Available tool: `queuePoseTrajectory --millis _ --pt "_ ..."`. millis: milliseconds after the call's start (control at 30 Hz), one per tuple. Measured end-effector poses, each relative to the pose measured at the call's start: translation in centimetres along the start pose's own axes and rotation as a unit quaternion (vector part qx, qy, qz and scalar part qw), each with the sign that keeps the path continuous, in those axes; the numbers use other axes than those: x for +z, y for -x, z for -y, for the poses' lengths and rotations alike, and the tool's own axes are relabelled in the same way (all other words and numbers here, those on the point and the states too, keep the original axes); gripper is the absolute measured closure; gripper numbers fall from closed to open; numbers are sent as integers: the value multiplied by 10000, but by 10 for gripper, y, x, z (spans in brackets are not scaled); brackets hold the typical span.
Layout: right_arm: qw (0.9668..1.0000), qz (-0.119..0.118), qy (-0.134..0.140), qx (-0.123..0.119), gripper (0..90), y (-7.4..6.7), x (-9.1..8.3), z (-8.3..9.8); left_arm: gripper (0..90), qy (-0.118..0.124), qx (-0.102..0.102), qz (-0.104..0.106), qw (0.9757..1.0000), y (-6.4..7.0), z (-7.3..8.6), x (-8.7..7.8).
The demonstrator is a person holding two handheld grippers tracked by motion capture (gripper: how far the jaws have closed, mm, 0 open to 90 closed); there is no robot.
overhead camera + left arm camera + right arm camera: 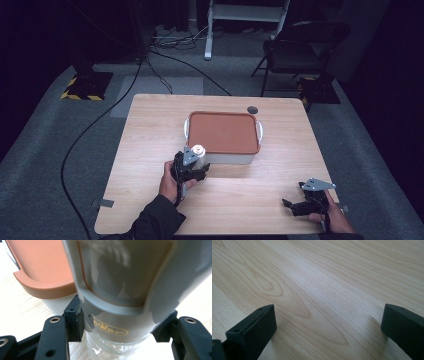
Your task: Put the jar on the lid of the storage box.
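Gripping bottle [117,315] in left claw [192,167]; right claw [329,327] released over wooden table [150,150]; grey carpet [45,150].

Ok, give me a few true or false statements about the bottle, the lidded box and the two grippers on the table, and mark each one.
1. The left gripper has its jaws shut on the bottle. True.
2. The right gripper holds the box lid. False: its jaws stand open over the bare table, with nothing between them.
3. The box has its orange lid on. True.
4. The bottle stands at the far right corner of the table. False: it is at the box's near left corner, beside it.
5. A folding chair stands on the floor beyond the table. True.
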State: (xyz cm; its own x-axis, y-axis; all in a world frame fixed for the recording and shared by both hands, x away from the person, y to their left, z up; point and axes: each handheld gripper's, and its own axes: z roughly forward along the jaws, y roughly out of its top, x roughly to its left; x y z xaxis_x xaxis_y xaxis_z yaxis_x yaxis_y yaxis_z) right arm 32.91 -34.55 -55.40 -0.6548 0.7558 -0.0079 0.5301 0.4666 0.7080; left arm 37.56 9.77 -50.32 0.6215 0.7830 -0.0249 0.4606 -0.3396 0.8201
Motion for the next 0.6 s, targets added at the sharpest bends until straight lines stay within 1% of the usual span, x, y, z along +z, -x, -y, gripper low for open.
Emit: queuePoseTrajectory --millis 100,133,167,200,267,300,333,367,433,533,600 --pt "10000 -1 0 0 0 0 0 0 399 30 18 -3 10000 0 1 0" --pt "10000 -1 0 2 0 0 0 0 400 58 62 6 10000 1 1 0" --pt "10000 -1 0 2 0 0 0 0 400 58 62 6 10000 1 1 0" --pt "10000 -4 1 0 0 0 0 0 400 85 126 -7 9999 1 2 -1" --pt "10000 -4 1 1 0 0 0 0 401 99 141 -21 9998 2 2 -1" --pt "10000 -4 1 -2 0 0 0 0 401 96 182 -33 9998 3 1 -1" --pt "10000 -7 0 -1 0 0 0 0 401 151 179 -43 9997 4 1 -3" --pt "10000 -7 0 -1 0 0 0 0 402 151 179 -43 9997 4 1 -3" --pt "10000 -11 -2 2 0 0 0 0 402 216 152 61 9996 4 -1 -6" --pt "10000 -12 -1 0 0 0 0 0 402 252 239 25 9994 7 -3 -9" --pt "10000 -12 -2 0 0 0 0 0 402 275 223 49 9994 8 -5 -11"
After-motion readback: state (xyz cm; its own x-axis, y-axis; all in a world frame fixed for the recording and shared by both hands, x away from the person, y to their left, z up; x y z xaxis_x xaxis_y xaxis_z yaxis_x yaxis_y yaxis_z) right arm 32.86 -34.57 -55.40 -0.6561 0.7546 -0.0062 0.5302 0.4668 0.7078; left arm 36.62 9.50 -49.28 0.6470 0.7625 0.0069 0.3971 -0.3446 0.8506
